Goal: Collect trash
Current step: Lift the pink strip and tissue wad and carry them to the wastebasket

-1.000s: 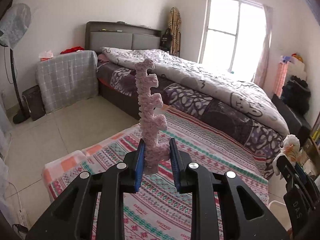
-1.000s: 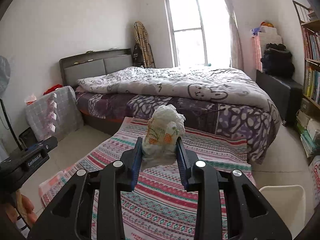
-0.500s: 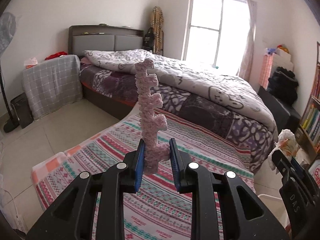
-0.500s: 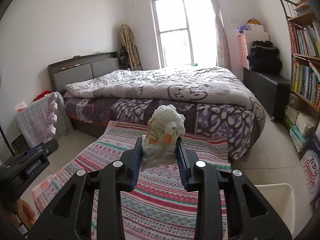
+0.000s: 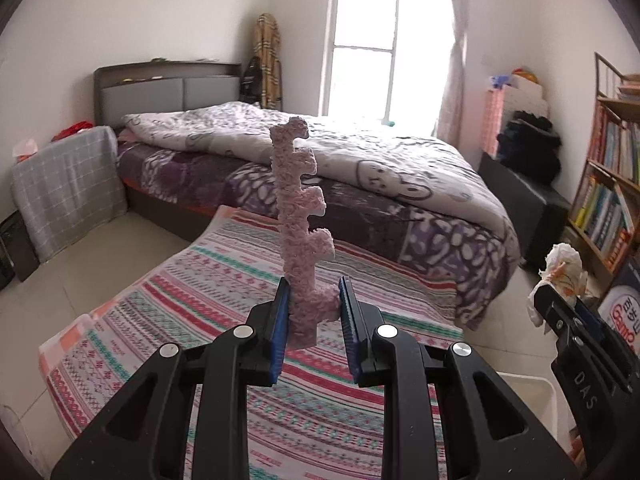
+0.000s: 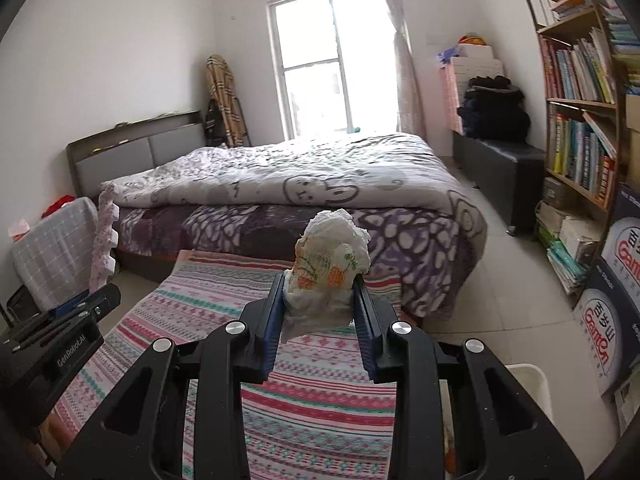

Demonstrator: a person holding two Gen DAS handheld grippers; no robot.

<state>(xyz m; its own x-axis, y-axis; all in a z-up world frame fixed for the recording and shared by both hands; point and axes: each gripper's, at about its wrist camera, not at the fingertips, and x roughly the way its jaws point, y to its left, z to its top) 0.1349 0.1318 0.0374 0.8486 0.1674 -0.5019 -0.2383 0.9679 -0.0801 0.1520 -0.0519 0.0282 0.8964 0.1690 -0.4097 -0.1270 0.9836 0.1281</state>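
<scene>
Both grippers are up in the air over the striped rug (image 5: 224, 320), each with a piece of trash in its grip. The left gripper (image 5: 313, 314) has its blue pads (image 5: 279, 320) pressed in on the bottom end of a pink foam strip (image 5: 298, 216), a notched, crumbly-looking piece that stands upright above the fingers with its tabs pointing to the right. The right gripper (image 6: 319, 312) has its fingers closed against a crumpled white wad of tissue (image 6: 330, 264) with orange and green print on it; the wad bulges up above the pads and a loose flap hangs below them. From the left camera that same wad shows at the right edge, held up in the other tool. A white bin (image 6: 534, 384) sits on the tile floor off the rug's right edge, low and to the right of both grippers, with only its rim and a bit of wall in view. Beyond the far edge of the rug stands the bed (image 6: 320, 176) with its cartoon-print quilt, a window (image 6: 320, 68) behind it, and a bookshelf (image 6: 580, 92) along the right wall.
</scene>
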